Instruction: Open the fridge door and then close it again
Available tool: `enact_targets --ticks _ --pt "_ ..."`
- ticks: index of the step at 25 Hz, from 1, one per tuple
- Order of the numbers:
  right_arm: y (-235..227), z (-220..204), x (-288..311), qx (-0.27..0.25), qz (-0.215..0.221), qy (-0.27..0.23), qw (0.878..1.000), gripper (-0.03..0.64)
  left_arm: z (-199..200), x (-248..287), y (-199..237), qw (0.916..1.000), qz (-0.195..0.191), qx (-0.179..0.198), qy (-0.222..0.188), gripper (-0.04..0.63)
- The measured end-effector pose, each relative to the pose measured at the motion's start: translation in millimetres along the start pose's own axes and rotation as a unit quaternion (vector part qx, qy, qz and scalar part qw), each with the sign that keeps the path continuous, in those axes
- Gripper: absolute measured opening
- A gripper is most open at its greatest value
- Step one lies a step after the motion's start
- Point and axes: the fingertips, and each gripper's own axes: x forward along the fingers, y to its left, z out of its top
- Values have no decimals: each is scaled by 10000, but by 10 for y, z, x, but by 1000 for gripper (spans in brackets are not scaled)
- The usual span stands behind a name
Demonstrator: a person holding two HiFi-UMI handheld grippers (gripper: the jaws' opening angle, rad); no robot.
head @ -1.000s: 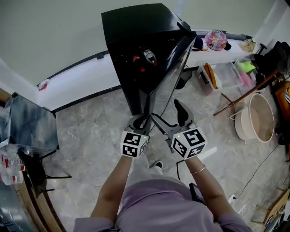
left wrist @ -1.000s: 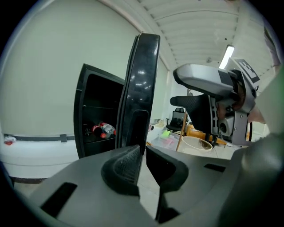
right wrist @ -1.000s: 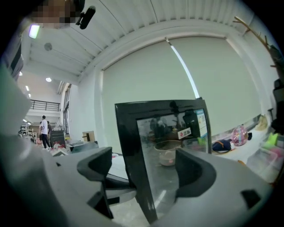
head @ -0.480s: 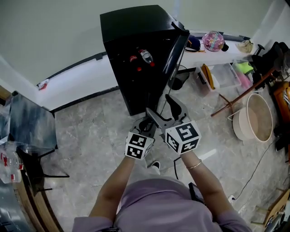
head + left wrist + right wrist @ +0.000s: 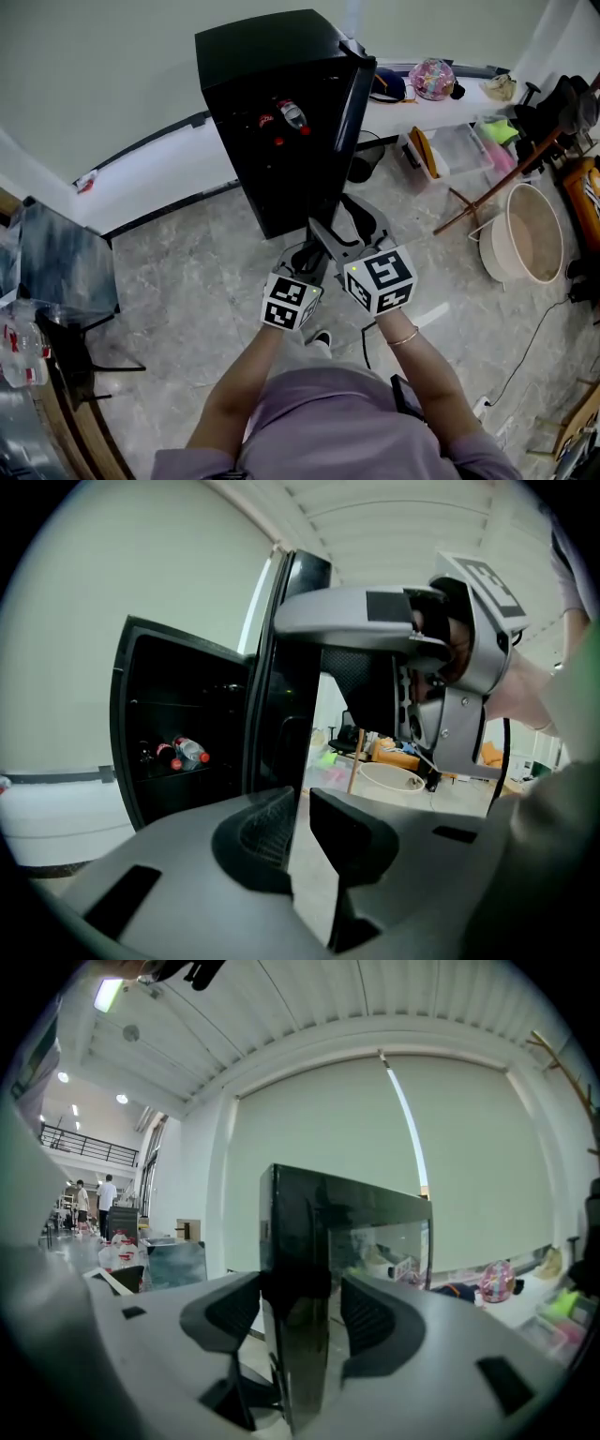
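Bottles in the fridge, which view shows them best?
Left gripper view: it looks level into the open fridge, straight at the bottles. Head view shows them small, from above. Right gripper view shows only the door.

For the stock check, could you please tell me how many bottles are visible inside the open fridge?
2. A clear bottle and a dark bottle sit side by side on one shelf of the fridge; the dark interior may hide more.

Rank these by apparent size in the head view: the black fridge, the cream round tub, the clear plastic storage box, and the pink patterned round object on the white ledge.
1. Black fridge
2. Cream round tub
3. Clear plastic storage box, somewhat smaller than the tub
4. Pink patterned round object
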Motion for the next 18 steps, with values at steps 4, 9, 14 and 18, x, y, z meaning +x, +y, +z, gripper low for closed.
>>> enact_targets --ticks 4,9,14,18 --pt "-40 -15 -69 7 1 -17 10000 267 50 -96 22 9999 -53 -55 -102 100" --pt "-77 -48 -165 110 -43 -17 9999 258 -18 -68 144 9999 59 -138 -21 162" --pt "-140 -73 -301 157 -134 -32 9998 245 16 94 15 9997 -217 -32 64 139" --pt "-226 -87 -452 193 -234 -52 9995 244 19 149 -129 9993 -370 12 104 117"
